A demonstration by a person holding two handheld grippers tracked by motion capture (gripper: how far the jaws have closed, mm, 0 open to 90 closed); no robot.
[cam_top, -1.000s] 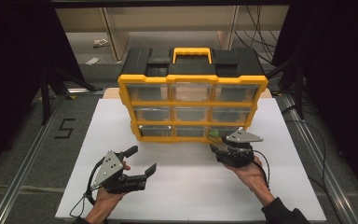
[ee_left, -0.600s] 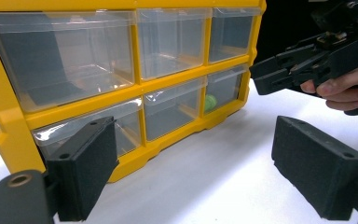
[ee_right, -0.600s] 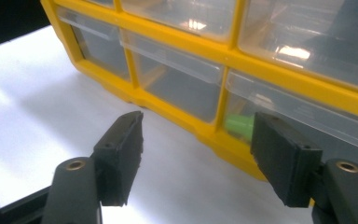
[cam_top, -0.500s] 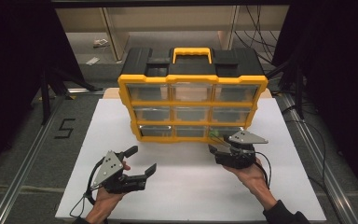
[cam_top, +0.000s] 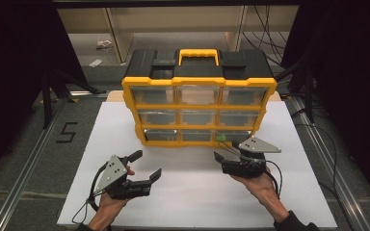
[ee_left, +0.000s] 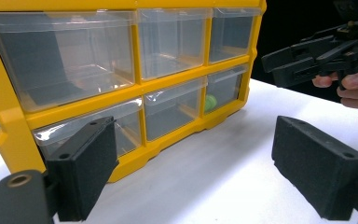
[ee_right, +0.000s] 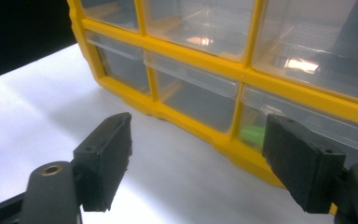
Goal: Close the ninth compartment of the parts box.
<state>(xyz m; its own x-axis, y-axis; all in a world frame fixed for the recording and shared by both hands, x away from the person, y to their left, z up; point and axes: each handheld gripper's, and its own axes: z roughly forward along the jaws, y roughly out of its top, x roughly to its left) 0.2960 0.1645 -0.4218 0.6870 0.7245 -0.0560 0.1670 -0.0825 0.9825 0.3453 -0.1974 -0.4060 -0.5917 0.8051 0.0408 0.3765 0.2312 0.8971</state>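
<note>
A yellow and black drawer organizer [cam_top: 198, 96] with clear drawers stands on the white board. A small green object [cam_top: 223, 138] lies inside its bottom right drawer [ee_right: 307, 126], which is closed. My right gripper [cam_top: 224, 151] hovers just in front of that drawer. Its jaws have just been opening and stand open with nothing between them [ee_right: 198, 121]. The green object [ee_right: 251, 135] shows through the drawer front beside the right pad. My left gripper [cam_top: 147, 164] rests open at the front left, pointing at the organizer [ee_left: 140, 88]. It sees the green object [ee_left: 209, 102] and the right gripper [ee_left: 272, 67].
The white board [cam_top: 192, 192] has bare room in front of the organizer, between the two hands. Metal rails [cam_top: 29, 163] run along both sides of the board. Dark stands and cables [cam_top: 313, 86] sit behind the table.
The right gripper's jaws have spread wider and it has eased slightly back from the organizer's front. The left gripper has stayed still.
</note>
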